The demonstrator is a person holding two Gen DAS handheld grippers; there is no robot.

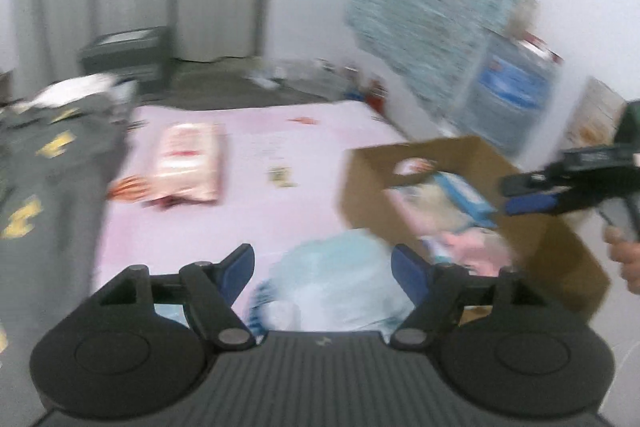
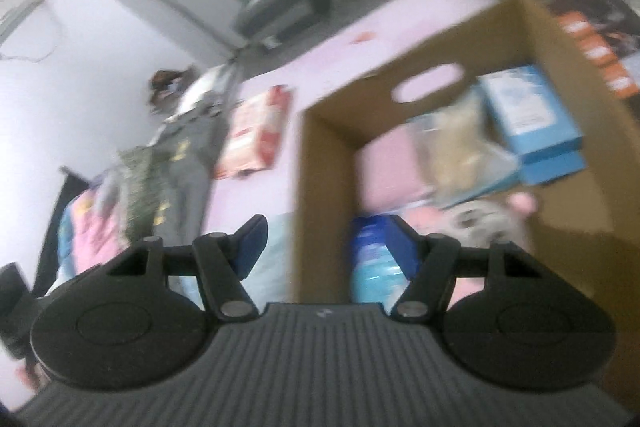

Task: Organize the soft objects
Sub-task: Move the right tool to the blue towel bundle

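Observation:
A cardboard box (image 1: pixel 360 187) stands on the pink bed sheet (image 1: pixel 248 211) and holds several soft packs, one a blue pack (image 1: pixel 460 195). My left gripper (image 1: pixel 322 269) is open and empty, just above a pale blue plastic pack (image 1: pixel 332 283) lying by the box's near corner. A pink-and-red pack (image 1: pixel 188 163) lies farther left on the sheet. My right gripper (image 2: pixel 326 247) is open and empty over the box's near wall (image 2: pixel 320 195); it shows in the left wrist view (image 1: pixel 532 195) above the box. The box's blue pack (image 2: pixel 532 123) and a beige pack (image 2: pixel 460 143) lie inside.
Grey clothing with yellow marks (image 1: pixel 44 187) is heaped at the bed's left edge. A dark printer-like unit (image 1: pixel 128 55) stands on the floor by the curtain. A water jug (image 1: pixel 508 87) and clutter sit along the right wall. Both views are motion-blurred.

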